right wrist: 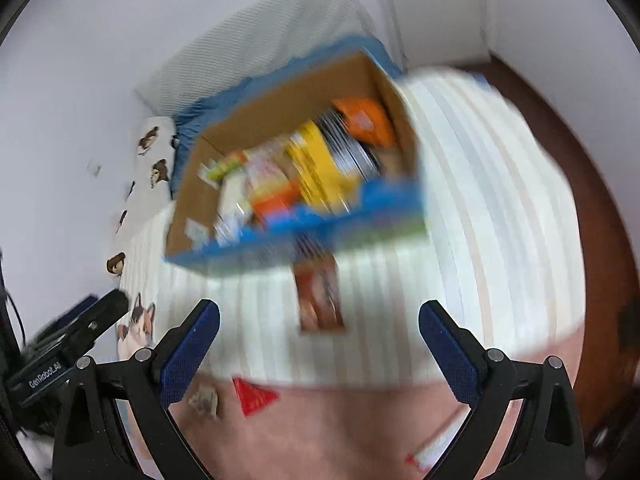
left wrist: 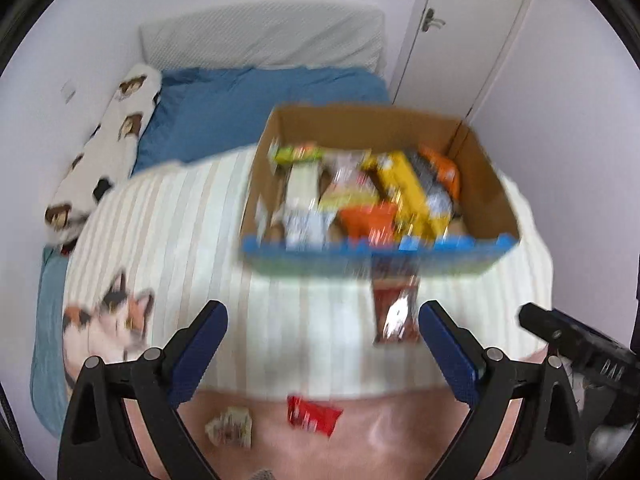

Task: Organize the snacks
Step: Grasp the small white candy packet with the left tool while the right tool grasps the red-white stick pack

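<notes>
A cardboard box point(left wrist: 486, 194) point(right wrist: 192, 204) with a blue front edge sits on a striped blanket, filled with several snack packets in yellow, orange and green. A dark red snack packet point(left wrist: 394, 314) point(right wrist: 320, 300) lies on the blanket just in front of the box. On the pink floor lie a red packet point(left wrist: 312, 416) point(right wrist: 252, 396) and a small pale packet point(left wrist: 230, 428) point(right wrist: 204, 400). My left gripper point(left wrist: 323, 316) is open and empty, hovering short of the box. My right gripper point(right wrist: 319, 314) is open and empty too, with the dark red packet between its fingers' lines. Both views are motion-blurred.
The striped blanket point(left wrist: 180, 216) covers a bed with a blue sheet point(left wrist: 224, 108) and a white pillow point(left wrist: 264, 40). A long cat-print cushion point(left wrist: 108, 148) lies along the left wall. A white door point(left wrist: 468, 28) stands behind. Another red-and-white wrapper point(right wrist: 436, 444) lies on the floor.
</notes>
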`<state>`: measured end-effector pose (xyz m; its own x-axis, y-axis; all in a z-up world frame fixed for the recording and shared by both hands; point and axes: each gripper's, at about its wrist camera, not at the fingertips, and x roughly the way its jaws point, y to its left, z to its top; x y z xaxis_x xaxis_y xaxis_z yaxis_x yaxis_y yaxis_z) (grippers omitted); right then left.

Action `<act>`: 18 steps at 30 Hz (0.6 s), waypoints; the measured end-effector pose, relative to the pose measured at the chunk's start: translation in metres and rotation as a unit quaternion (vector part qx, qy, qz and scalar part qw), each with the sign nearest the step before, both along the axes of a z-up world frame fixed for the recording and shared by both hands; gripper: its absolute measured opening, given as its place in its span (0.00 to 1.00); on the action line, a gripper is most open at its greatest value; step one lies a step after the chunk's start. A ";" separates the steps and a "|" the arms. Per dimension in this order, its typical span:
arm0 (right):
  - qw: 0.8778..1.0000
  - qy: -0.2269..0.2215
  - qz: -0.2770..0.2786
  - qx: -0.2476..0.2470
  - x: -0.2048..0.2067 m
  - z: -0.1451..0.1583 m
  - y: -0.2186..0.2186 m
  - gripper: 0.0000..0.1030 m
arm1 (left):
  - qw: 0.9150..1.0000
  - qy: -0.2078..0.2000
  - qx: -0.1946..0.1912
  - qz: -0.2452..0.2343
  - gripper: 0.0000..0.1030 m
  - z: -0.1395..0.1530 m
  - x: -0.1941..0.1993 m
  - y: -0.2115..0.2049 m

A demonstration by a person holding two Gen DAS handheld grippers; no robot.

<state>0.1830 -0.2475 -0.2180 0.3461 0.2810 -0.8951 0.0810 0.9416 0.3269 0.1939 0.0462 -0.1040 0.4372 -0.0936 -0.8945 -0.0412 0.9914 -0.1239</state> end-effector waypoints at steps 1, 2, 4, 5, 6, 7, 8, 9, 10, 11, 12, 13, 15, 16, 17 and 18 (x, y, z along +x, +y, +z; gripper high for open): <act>1.000 0.016 -0.013 0.005 -0.012 -0.011 -0.009 0.99 | 1.000 0.006 0.003 0.006 0.95 -0.007 -0.009 0.002; 0.999 0.034 -0.029 0.008 -0.025 -0.025 -0.020 0.99 | 1.000 0.017 0.006 0.013 0.95 -0.019 -0.021 0.004; 0.996 0.064 -0.059 0.009 -0.047 -0.049 -0.039 0.99 | 0.999 0.036 0.009 0.019 0.95 -0.038 -0.037 0.006; 0.994 0.082 -0.073 0.007 -0.059 -0.063 -0.050 0.99 | 0.998 0.052 0.010 0.023 0.95 -0.051 -0.045 0.007; 0.992 0.097 -0.087 0.004 -0.069 -0.075 -0.059 0.99 | 0.998 0.063 0.008 0.026 0.95 -0.059 -0.050 0.009; 0.989 0.111 -0.098 0.000 -0.078 -0.087 -0.068 0.99 | 0.996 0.078 0.007 0.033 0.95 -0.071 -0.056 0.011; 0.987 0.124 -0.106 -0.007 -0.086 -0.100 -0.075 0.99 | 0.995 0.088 0.007 0.039 0.95 -0.080 -0.060 0.013; 0.984 0.135 -0.113 -0.017 -0.092 -0.111 -0.080 0.98 | 0.994 0.099 0.008 0.045 0.95 -0.090 -0.065 0.016; 0.982 0.143 -0.120 -0.022 -0.098 -0.121 -0.084 0.98 | 0.993 0.107 0.008 0.051 0.95 -0.097 -0.070 0.019; 0.980 0.151 -0.129 -0.025 -0.104 -0.132 -0.089 0.95 | 0.991 0.116 0.007 0.061 0.95 -0.106 -0.075 0.023; 0.978 0.158 -0.136 -0.030 -0.107 -0.140 -0.092 0.94 | 0.990 0.121 0.008 0.066 0.95 -0.112 -0.080 0.025; 0.976 0.164 -0.141 -0.029 -0.110 -0.149 -0.095 0.91 | 0.989 0.130 0.007 0.072 0.95 -0.119 -0.085 0.028; 0.973 0.173 -0.151 -0.026 -0.113 -0.167 -0.098 0.83 | 0.985 0.147 0.002 0.084 0.95 -0.132 -0.092 0.037; 0.973 0.173 -0.148 -0.033 -0.112 -0.171 -0.097 0.82 | 0.984 0.153 0.001 0.090 0.95 -0.137 -0.096 0.041; 0.974 0.171 -0.145 -0.035 -0.111 -0.175 -0.094 0.79 | 0.982 0.159 0.001 0.097 0.95 -0.141 -0.099 0.046; 0.975 0.165 -0.145 -0.032 -0.111 -0.176 -0.093 0.74 | 0.981 0.163 0.002 0.106 0.95 -0.143 -0.102 0.052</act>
